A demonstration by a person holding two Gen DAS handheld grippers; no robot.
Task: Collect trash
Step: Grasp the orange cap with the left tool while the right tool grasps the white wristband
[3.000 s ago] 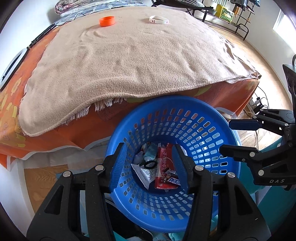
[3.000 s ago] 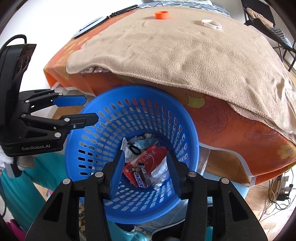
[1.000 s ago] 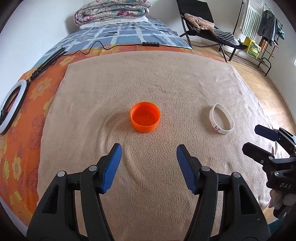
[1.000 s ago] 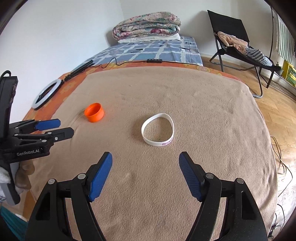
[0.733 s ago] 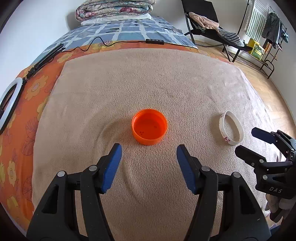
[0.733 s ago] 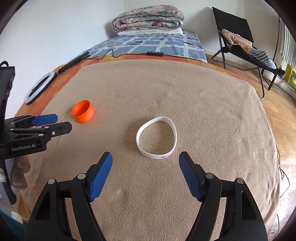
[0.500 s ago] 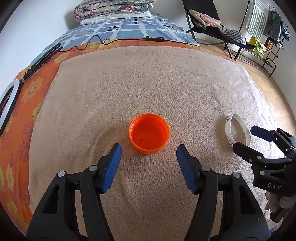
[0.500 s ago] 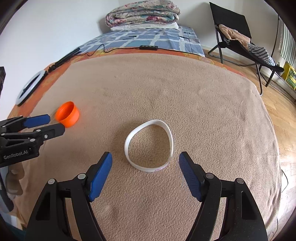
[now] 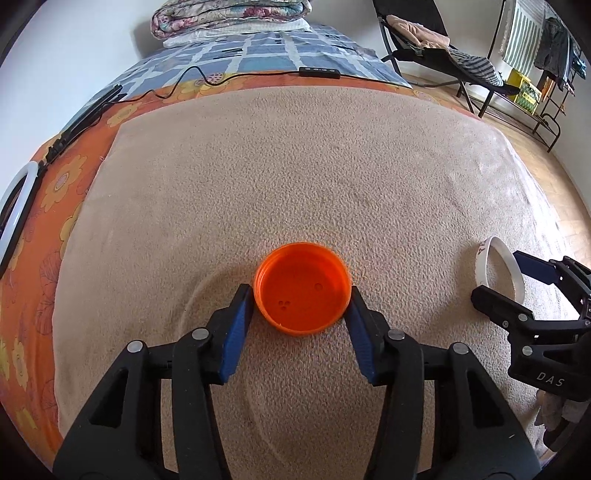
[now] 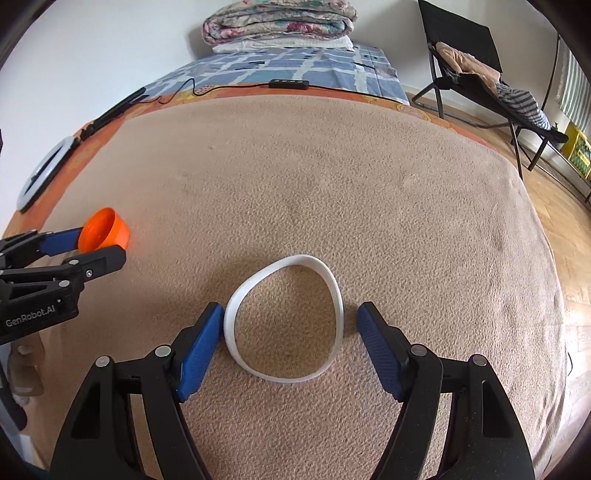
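An orange plastic lid lies open side up on the beige blanket. My left gripper is open, with its blue fingertips on either side of the lid, at or very near its rim. A white rubber wristband lies flat on the same blanket. My right gripper is open around it, the left fingertip against the band, the right one a little apart. The lid also shows in the right wrist view, and the wristband in the left wrist view.
The blanket covers an orange flowered sheet. A ring light and black cable lie at the far left. A folded quilt is stacked at the back. A black folding chair stands on the wood floor to the right.
Both grippers have moved forward and down over the blanket. The lid now sits between the left fingertips and the wristband between the right ones. Three seconds ago both hung over a blue basket.
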